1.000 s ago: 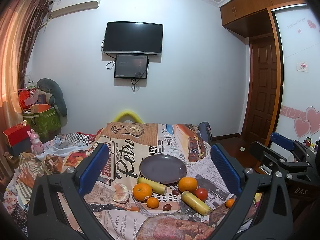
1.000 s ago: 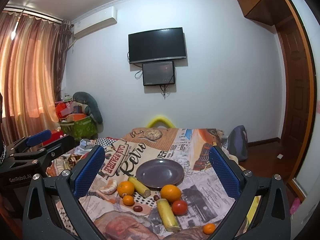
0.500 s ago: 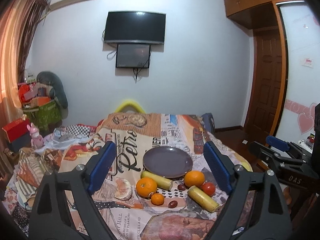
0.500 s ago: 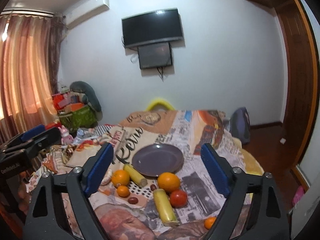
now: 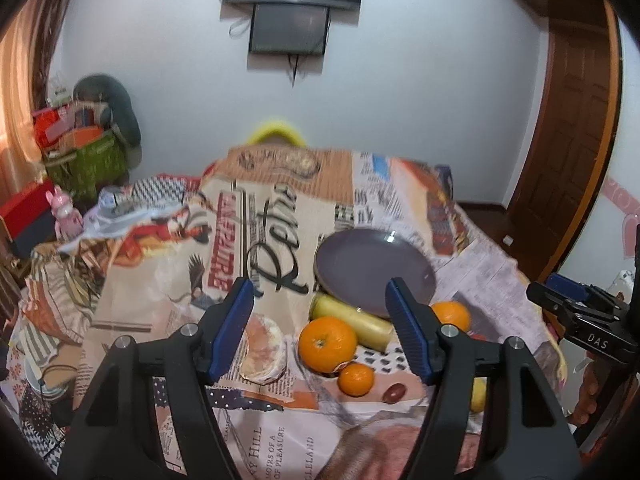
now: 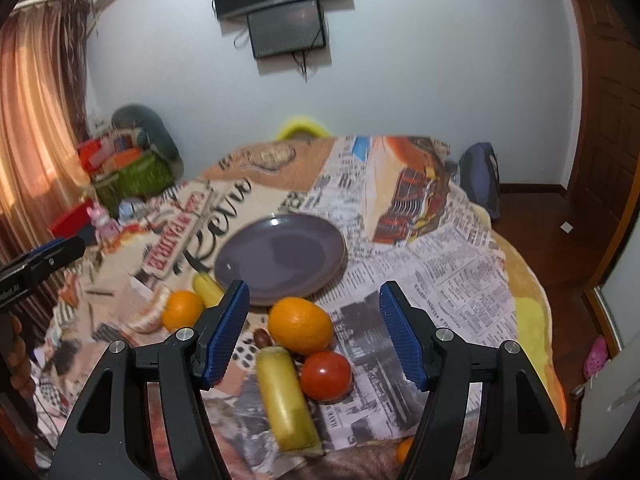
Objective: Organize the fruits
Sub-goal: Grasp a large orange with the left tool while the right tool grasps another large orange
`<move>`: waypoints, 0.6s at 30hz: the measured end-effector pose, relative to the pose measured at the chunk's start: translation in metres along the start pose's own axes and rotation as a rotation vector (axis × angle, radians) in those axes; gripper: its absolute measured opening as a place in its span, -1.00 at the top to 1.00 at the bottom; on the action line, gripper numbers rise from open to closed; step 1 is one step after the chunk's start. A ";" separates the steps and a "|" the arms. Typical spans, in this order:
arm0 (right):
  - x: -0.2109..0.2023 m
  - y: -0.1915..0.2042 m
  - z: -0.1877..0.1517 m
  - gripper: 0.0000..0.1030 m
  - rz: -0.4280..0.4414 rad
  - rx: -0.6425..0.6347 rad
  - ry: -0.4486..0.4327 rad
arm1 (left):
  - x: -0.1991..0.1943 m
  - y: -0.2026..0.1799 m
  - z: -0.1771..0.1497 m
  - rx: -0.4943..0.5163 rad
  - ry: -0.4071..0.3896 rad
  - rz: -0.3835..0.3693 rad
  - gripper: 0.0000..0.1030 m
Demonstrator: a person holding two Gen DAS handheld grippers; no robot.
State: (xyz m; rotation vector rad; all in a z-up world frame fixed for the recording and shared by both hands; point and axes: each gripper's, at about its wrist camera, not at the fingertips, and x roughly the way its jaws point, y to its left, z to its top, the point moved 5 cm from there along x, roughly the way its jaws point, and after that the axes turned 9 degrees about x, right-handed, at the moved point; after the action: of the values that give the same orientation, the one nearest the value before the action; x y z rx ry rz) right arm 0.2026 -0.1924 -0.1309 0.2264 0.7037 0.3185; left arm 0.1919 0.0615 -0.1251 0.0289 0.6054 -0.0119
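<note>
- Nothing is sorted yet, by my reading: the purple plate [image 6: 280, 254] lies bare, and every fruit sits loose on the newsprint-patterned cloth [image 6: 440, 272] on the plate's near side.
- Nearest in the right wrist view, a small orange fruit [image 6: 404, 449] peeks out at the cloth's near edge, mostly hidden behind the gripper body.
- A yellow banana-like piece [image 6: 286, 400] lies lengthwise toward the camera, with a red tomato [image 6: 326, 376] touching its right side.
- Just beyond them sits a large orange [image 6: 300, 325], close to the plate's near rim; a small dark fruit [image 6: 262, 336] rests at its left.
- Further left lie a second orange [image 6: 182, 309] and another yellow piece [image 6: 208, 288], whose far end runs up to the plate's rim.
- In the left wrist view a small tangerine [image 5: 355, 379], a dark grape-like fruit [image 5: 394, 392] and a pale peeled round [image 5: 262, 350] lie near that second orange.
- The right gripper [image 6: 314, 332] hangs above the banana, tomato and large orange, tilted downward, its blue pads spread wide and holding nothing.
- The left gripper [image 5: 320, 330] hovers over the second orange, likewise angled down, fingers wide apart and empty.
- Left to do, I judge: the whole job, one fruit at a time onto the plate.
</note>
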 end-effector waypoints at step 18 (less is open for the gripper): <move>0.090 0.001 -0.028 -0.31 0.046 -0.013 0.245 | 0.106 -0.012 -0.049 0.011 0.288 -0.124 -0.27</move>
State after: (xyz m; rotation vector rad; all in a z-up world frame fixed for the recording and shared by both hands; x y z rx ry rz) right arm 0.2487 -0.1559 -0.2051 0.1927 0.9392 0.3988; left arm 0.2515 0.0509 -0.2260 0.0038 0.8946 -0.1327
